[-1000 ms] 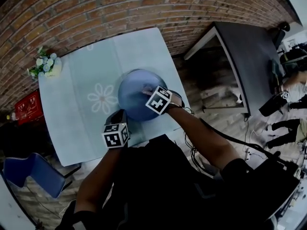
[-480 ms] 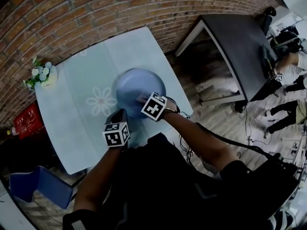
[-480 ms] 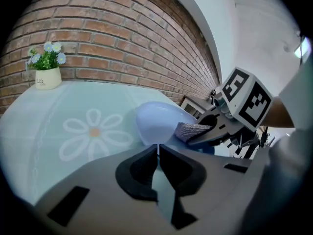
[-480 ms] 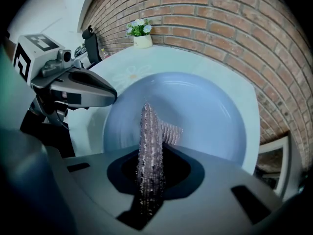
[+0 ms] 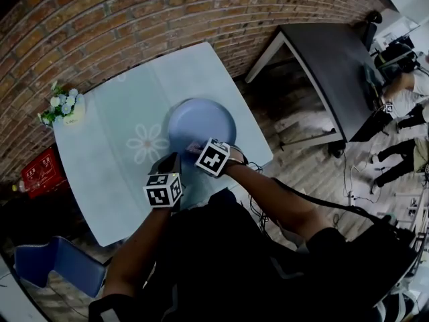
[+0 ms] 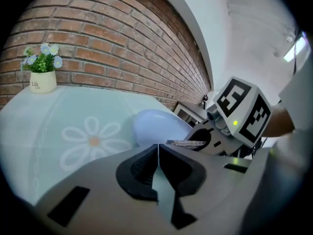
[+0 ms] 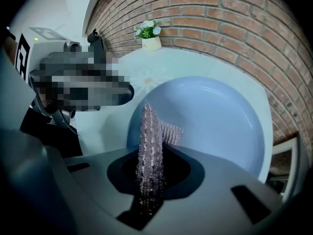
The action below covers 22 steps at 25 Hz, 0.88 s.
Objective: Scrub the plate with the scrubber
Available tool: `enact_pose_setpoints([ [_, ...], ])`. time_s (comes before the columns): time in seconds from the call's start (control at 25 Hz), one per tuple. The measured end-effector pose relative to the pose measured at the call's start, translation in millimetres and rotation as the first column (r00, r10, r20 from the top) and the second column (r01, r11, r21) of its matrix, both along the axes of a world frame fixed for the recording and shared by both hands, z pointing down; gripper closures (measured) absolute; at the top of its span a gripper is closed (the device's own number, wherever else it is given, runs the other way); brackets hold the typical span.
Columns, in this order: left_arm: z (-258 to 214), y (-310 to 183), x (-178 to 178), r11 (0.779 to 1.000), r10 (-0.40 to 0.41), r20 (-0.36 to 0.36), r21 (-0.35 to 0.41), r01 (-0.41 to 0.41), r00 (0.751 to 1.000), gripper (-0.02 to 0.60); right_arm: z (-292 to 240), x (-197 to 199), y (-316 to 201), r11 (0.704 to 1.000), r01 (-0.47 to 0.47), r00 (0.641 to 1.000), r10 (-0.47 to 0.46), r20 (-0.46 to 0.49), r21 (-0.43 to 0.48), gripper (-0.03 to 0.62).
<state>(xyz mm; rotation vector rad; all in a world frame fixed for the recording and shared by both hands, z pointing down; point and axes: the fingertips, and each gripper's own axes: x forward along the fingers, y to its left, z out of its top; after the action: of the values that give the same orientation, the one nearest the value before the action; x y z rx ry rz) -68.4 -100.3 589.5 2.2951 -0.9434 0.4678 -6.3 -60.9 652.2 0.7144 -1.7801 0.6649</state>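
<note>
Brick wall (image 5: pixel 134 19) runs along the table's far side. Table (image 5: pixel 100 173) has a pale cloth w/ a daisy print (image 5: pixel 149 143) at approx its ctr. A dark desk (image 5: pixel 335 66) stands well apart, off the table's right edge. Blue chair (image 5: pixel 60 267) is on the floor off the near-left corner, and a red crate (image 5: pixel 41 170) off the left edge.

Plate (image 5: pixel 201 119): blue, round, lying flat on the table's right half, nearer the near-right corner than the ctr, right of the daisy. Flower pot (image 5: pixel 64 106): small, cream, w/ pale blooms, upright at the far-left corner, well apart from the plate.

R gripper (image 5: pixel 196 146) points steeply down over the plate's near rim, jaws clamped on the scrubber (image 7: pixel 150 131). Scrubber is a thin, glittery, pinkish-grey pad held edge-on and sticking out past the tips. Its end reaches the plate's inner face just inside the near rim and seems to touch there.

L gripper (image 5: pixel 169 161) sits by the table's near edge, just left of the R gripper and tilted down a bit. Its jaws are closed together w/ nothing btw them. Its tips are near the plate's near-left rim, but contact can't be told.
</note>
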Motion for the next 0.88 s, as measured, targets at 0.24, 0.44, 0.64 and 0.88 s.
enact_pose_setpoints([
  [0.24, -12, -3, -23, 0.998, -0.003, 0.005, 0.057, 0.002, 1.000, 0.561, -5, -24, -5, 1.000, -0.020, 0.994, 0.022, 0.103, -0.020, 0.533],
  [0.44, -33, -2, -39, 0.993, -0.004, -0.014, 0.118, 0.005, 1.000, 0.561, -18, -22, -15, 0.998, 0.006, 0.993, -0.014, 0.115, 0.066, 0.533],
  [0.64, -56, -7, -50, 0.982, 0.000, -0.035, 0.188, 0.007, 0.999, 0.561, -45, -19, -20, 0.987, -0.097, 0.981, 0.073, 0.178, 0.130, 0.533],
  [0.88, -88, -11, -54, 0.963, 0.051, -0.078, 0.270, -0.028, 0.996, 0.569, -110, -16, -30, 0.932, -0.220, 0.944, 0.129, 0.303, 0.288, 0.533],
])
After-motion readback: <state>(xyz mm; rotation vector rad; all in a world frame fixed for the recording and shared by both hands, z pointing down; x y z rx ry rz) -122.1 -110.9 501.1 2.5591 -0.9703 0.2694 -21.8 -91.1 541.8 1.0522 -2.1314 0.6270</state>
